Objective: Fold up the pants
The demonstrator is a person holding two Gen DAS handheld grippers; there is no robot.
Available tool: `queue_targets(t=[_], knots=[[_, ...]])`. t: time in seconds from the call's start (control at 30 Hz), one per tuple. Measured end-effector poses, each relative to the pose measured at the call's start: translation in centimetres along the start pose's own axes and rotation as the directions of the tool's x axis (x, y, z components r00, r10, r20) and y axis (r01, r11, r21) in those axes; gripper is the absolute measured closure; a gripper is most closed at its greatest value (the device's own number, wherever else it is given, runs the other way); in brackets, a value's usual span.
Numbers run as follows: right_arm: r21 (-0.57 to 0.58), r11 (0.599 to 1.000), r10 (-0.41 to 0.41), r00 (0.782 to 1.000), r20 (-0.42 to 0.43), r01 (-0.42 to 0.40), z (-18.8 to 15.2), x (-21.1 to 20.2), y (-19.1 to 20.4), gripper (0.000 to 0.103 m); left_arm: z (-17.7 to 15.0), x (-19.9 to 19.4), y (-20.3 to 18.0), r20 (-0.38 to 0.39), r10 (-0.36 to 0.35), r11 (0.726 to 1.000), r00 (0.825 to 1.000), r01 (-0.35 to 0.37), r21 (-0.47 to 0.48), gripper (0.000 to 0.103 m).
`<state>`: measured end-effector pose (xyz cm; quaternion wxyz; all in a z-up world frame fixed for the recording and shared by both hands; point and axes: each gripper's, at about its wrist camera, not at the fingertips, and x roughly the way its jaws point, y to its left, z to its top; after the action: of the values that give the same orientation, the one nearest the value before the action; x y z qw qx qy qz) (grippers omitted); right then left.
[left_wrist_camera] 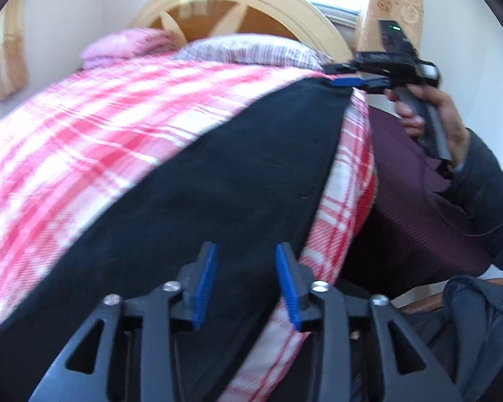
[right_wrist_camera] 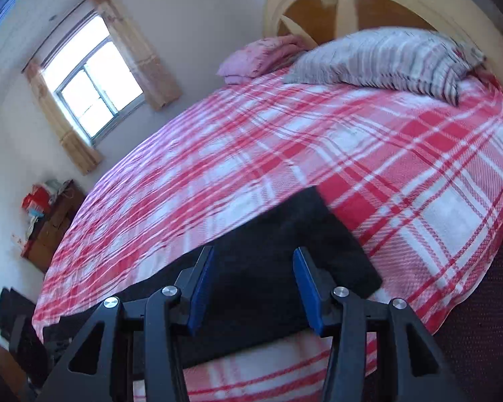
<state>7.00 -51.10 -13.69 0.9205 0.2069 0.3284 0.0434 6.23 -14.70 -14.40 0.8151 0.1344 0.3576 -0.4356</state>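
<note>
Pants [left_wrist_camera: 218, 181] flat on bed [left_wrist_camera: 84, 140] | left gripper [left_wrist_camera: 246, 281] agape | right gripper [right_wrist_camera: 253, 288] agape

Black angular linkages [left_wrist_camera: 157, 321] with silver screws [left_wrist_camera: 319, 287]. Ribbed blue pads [left_wrist_camera: 204, 288]. Bare hand [left_wrist_camera: 432, 117], dark navy sleeve [left_wrist_camera: 486, 181].

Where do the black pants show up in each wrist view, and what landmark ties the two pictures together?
Left wrist: black fabric pants run diagonally from lower left to upper right across the picture.
Right wrist: the pants lie at lower centre, behind the tool fingers.
Shared landmark: grey striped pillow by the headboard.
</note>
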Motion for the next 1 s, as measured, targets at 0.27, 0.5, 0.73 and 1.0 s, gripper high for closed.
queue_targets(t=[0.27,0.5,0.73,1.0], knots=[[-0.455,0.862,0.126,0.964,-0.235,-0.224,-8.3,3.4,14.3,0.053,-3.9,-3.3,4.1,-0.007,0.080,0.995,0.997,-0.080,-0.066,0.043],[-0.736,0.589,0.074,0.930,-0.361,-0.333,-16.9,5.0,22.3,0.054,-6.0,-3.8,5.4,-0.036,0.062,0.990,0.997,-0.066,-0.122,0.043],[-0.775,0.547,0.007,0.927,-0.375,-0.317,-18.2,7.3,23.2,0.083,-7.9,-8.5,9.8,0.004,0.161,0.957,0.987,-0.155,-0.247,0.043],[-0.793,0.477,-0.002,0.902,-0.432,-0.379,-17.9,6.4,23.8,0.098,-10.0,-9.0,10.1,-0.017,0.160,0.948,0.987,-0.158,-0.276,0.043]])
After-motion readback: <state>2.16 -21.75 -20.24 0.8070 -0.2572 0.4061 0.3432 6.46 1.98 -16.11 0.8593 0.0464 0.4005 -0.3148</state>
